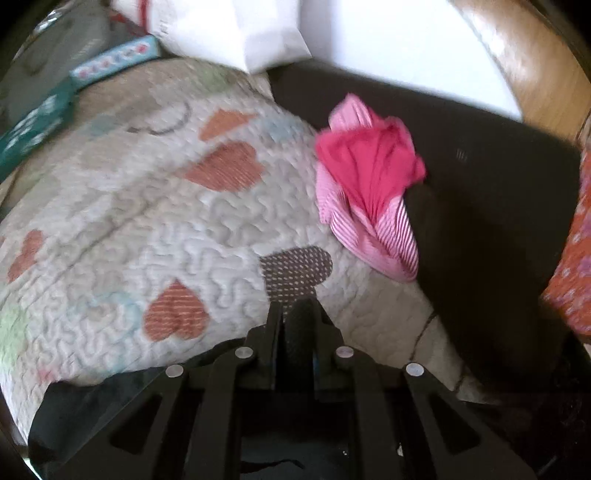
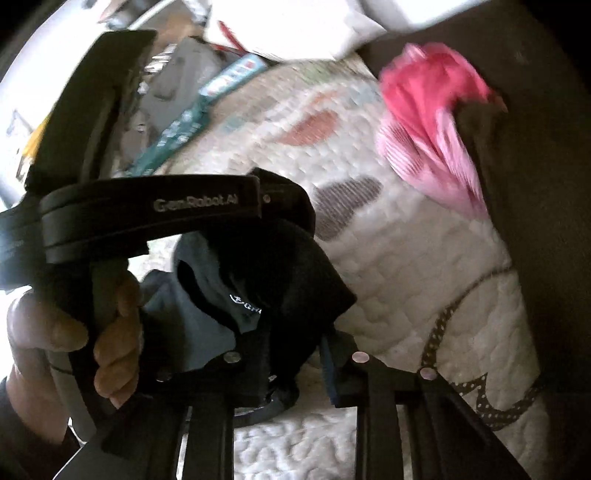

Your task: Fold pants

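Dark pants (image 2: 280, 280) with a grey lining and a small white label hang bunched in front of my right gripper (image 2: 291, 354), whose jaws stand closed on the fabric. My left gripper (image 1: 299, 317) is shut, its jaws pinched on a thin dark strip of cloth (image 1: 300, 332), above the quilt (image 1: 147, 229). The left gripper's body (image 2: 155, 206) and the hand holding it show at the left of the right wrist view, beside the pants.
A white quilt with heart patches (image 2: 406, 258) covers the bed. A crumpled pink and striped garment (image 1: 369, 184) lies at the quilt's right edge, against a dark surface (image 1: 498, 221). White bags (image 1: 229, 33) and boxes (image 1: 110, 62) lie at the far end.
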Demonstrator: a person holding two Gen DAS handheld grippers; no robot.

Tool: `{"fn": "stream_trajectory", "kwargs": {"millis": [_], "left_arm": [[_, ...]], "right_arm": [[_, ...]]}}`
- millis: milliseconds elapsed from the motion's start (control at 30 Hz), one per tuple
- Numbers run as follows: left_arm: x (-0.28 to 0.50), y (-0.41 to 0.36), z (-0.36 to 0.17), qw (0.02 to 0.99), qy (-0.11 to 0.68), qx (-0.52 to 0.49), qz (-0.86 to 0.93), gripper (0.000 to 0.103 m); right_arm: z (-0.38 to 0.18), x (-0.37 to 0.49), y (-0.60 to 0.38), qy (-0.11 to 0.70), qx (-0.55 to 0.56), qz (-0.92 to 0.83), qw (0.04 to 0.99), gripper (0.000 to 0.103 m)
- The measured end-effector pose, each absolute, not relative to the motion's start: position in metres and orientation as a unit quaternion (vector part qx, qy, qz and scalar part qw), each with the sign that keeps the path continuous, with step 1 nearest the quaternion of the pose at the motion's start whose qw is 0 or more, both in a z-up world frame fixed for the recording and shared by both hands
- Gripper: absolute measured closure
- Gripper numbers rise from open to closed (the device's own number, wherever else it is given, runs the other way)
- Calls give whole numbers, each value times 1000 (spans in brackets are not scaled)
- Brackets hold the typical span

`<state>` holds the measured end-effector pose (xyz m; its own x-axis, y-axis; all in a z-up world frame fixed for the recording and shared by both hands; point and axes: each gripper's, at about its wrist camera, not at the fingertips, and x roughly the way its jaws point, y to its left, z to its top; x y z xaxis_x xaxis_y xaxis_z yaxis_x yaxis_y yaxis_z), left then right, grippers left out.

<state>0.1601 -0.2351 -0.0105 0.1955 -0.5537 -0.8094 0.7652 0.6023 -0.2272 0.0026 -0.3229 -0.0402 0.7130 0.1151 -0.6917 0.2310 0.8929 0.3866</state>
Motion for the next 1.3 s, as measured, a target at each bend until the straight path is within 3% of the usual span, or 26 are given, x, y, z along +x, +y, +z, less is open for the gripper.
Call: {"fn": "stream_trajectory", "kwargs": {"millis": [233,467,767,900,1000,1067,1133,1300], "left_arm": [[169,-139,23,802,446,9,-397,91],[176,-29,14,819,442,-112,-349,91],[185,78,-33,818,448,-214,-290,91],[188,101,-53,810,457,-239,-278,84],[189,119,-61,798,453,-281,-279,69],[188,130,-64,791,450,-305,-280,64],[186,138,-66,790,446,-321,-272,59],[180,155,-64,783,440,-357,-258,45]], "right_arm": [[7,-9,-258,342,142,50,928,81],[29,9,-178,354,63,156,920,82],[2,37,-75,394,-35,241,886,82],[-24,48,-47,414,-70,253,872,81],[-38,47,-37,422,-88,259,864,74],[-44,46,-36,425,-94,266,860,60],[-45,40,-33,423,-98,280,856,38],[-31,19,-32,408,-118,304,853,28]]}}
